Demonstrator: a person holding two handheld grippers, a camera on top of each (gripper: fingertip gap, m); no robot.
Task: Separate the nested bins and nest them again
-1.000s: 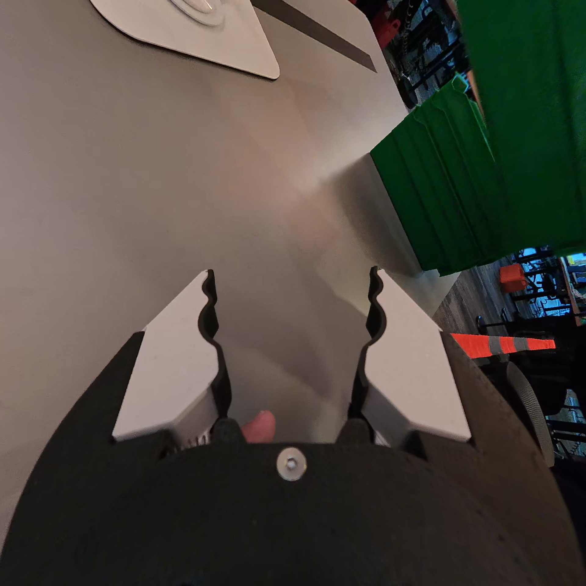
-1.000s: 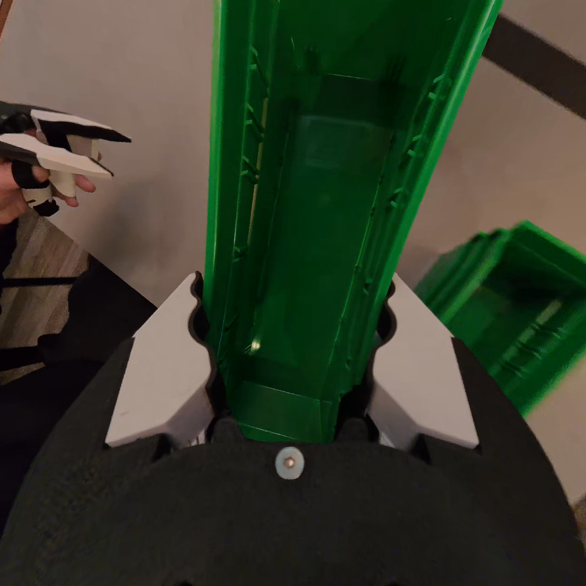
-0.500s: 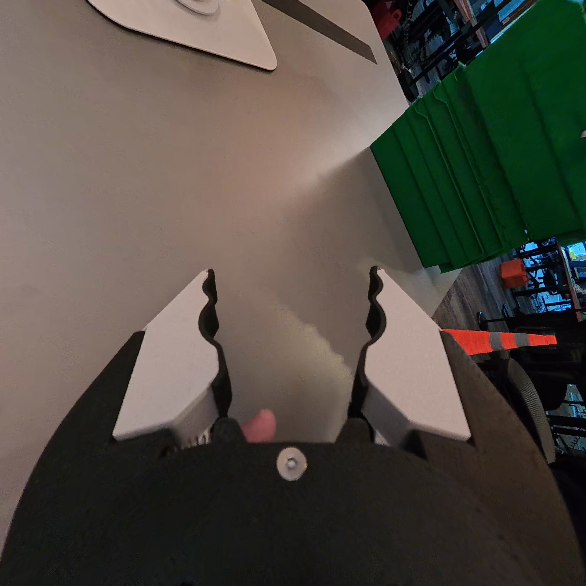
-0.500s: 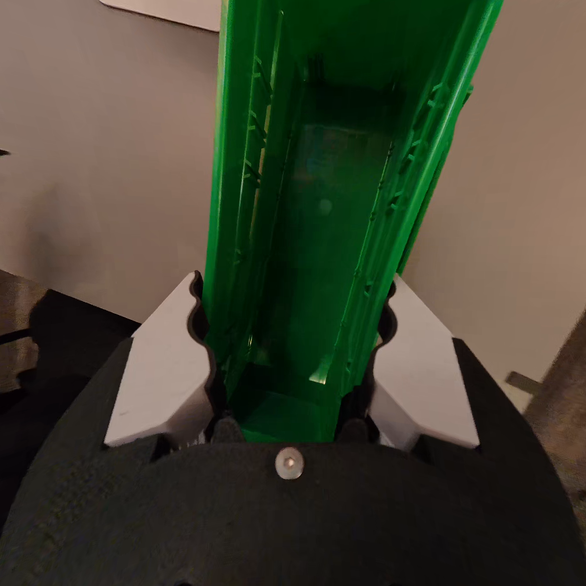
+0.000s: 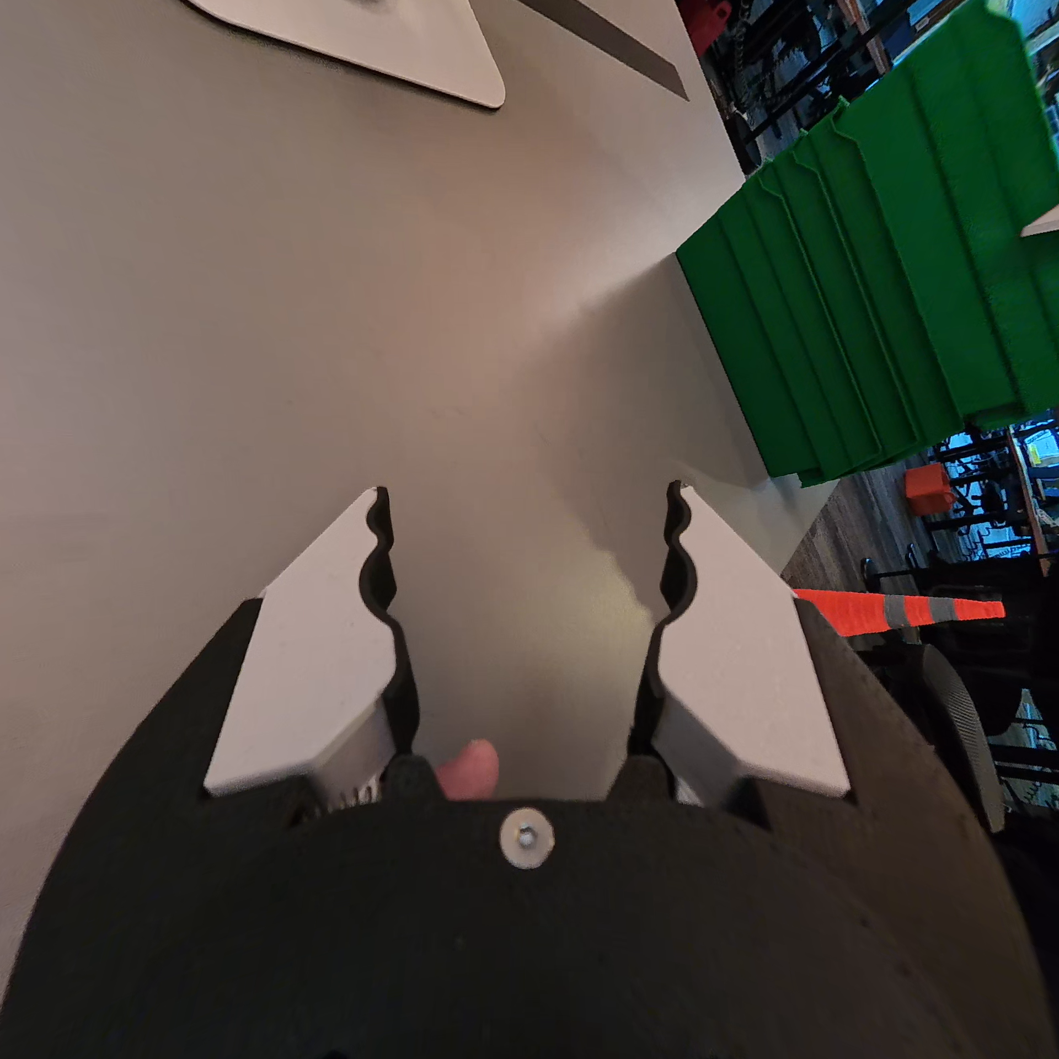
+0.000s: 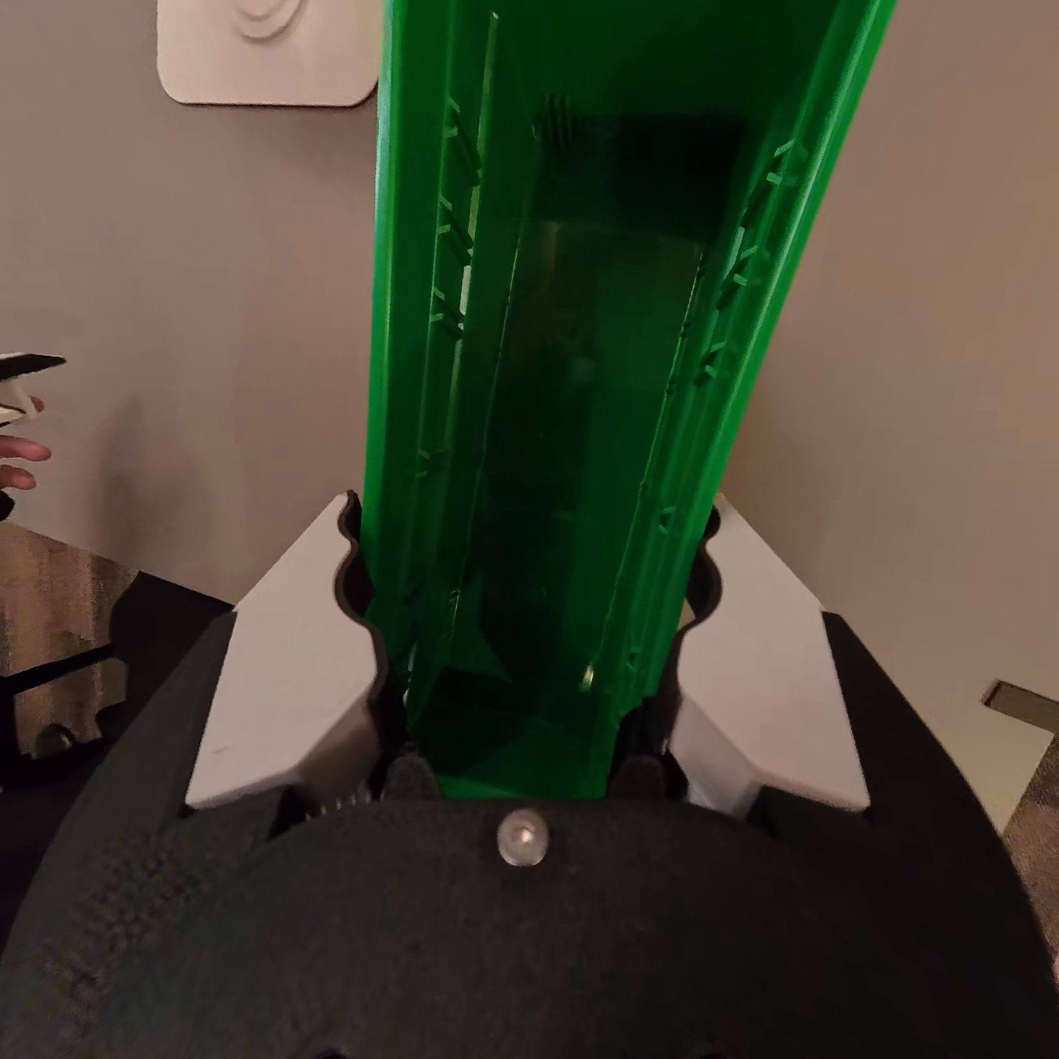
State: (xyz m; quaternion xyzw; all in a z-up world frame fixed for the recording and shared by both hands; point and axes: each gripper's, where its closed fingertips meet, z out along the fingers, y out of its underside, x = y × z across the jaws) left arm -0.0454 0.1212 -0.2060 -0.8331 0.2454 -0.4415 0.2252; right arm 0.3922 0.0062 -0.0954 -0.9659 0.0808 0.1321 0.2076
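My right gripper is shut on a narrow green bin, gripping its near end from both sides; the bin runs away from me over the grey table. In the left wrist view a stack of nested green bins stands at the right by the table's edge. The held bin sits in its top, and a white fingertip of the right gripper shows at the frame edge. My left gripper is open and empty above bare table, left of the stack. It also shows at the left edge of the right wrist view.
A white square pad lies on the table at the far side, also in the right wrist view. The table's edge runs close behind the stack. Beyond it are the floor, an orange striped cone and racks.
The right gripper has carried the held bin from above and beside the stack down into it; the separate bins once seen at its right are now hidden under it. The left gripper has barely moved.
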